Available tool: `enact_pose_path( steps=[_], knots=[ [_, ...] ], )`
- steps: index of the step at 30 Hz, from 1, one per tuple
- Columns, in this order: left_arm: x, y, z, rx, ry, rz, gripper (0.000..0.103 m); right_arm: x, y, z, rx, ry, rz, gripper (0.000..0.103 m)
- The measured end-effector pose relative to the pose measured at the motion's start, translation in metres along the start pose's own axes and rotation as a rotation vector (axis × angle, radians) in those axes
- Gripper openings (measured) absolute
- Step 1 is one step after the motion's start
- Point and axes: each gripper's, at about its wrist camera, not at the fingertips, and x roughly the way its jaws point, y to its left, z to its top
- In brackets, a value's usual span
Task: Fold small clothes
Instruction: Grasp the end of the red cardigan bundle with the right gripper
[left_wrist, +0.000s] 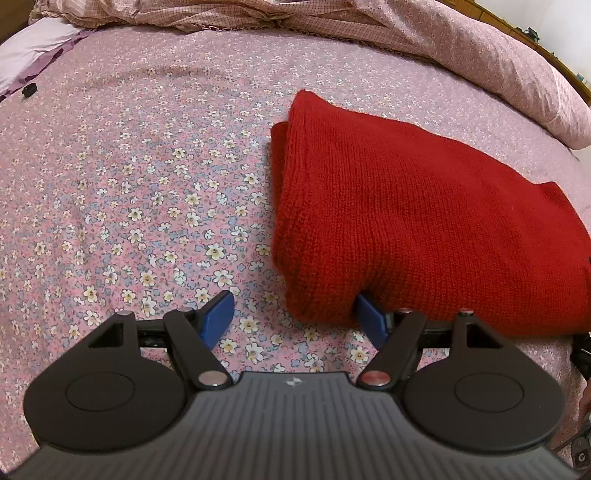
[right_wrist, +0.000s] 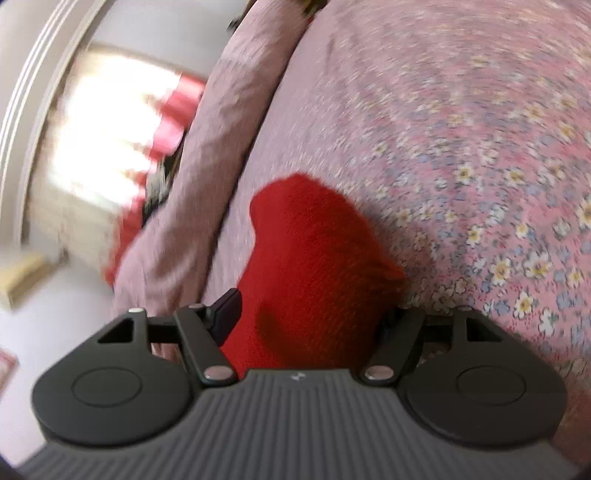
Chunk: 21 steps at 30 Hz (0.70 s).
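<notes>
A red knit garment (left_wrist: 424, 221) lies folded in a thick pad on the flowered bedsheet (left_wrist: 147, 184). My left gripper (left_wrist: 295, 310) is open at its near left corner. The right blue finger (left_wrist: 371, 325) is tucked under that corner, and the left blue finger (left_wrist: 218, 317) stands clear over the sheet. In the blurred, tilted right wrist view the red knit garment (right_wrist: 314, 240) fills the whole gap of my right gripper (right_wrist: 310, 301). It touches the dark left finger (right_wrist: 227, 310) and hides the right one.
A rumpled pink quilt (left_wrist: 480, 44) runs along the far and right side of the bed, with a wooden headboard (left_wrist: 517, 33) behind it. A small black object (left_wrist: 29, 89) lies far left beside a pale purple cloth (left_wrist: 26, 55). A bright window (right_wrist: 110, 122) shows beyond the bed.
</notes>
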Motion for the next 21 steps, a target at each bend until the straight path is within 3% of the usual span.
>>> enact_pose_path(
  steps=[3, 7, 8, 21],
  knots=[
    [0.000, 0.000, 0.000, 0.001, 0.001, 0.000, 0.077, -0.002, -0.002, 0.001, 0.013, -0.011, -0.020, 0.067],
    [0.000, -0.001, 0.001, 0.001, 0.001, 0.001, 0.077, 0.001, -0.007, 0.004, 0.024, -0.003, -0.042, 0.042],
    [0.000, -0.001, 0.001, 0.003, 0.001, 0.000, 0.077, 0.001, -0.010, 0.005, 0.029, 0.002, -0.034, 0.040],
    [-0.005, -0.001, 0.003, 0.004, -0.002, 0.003, 0.077, 0.003, -0.014, 0.006, 0.002, 0.016, -0.003, 0.037]
  ],
)
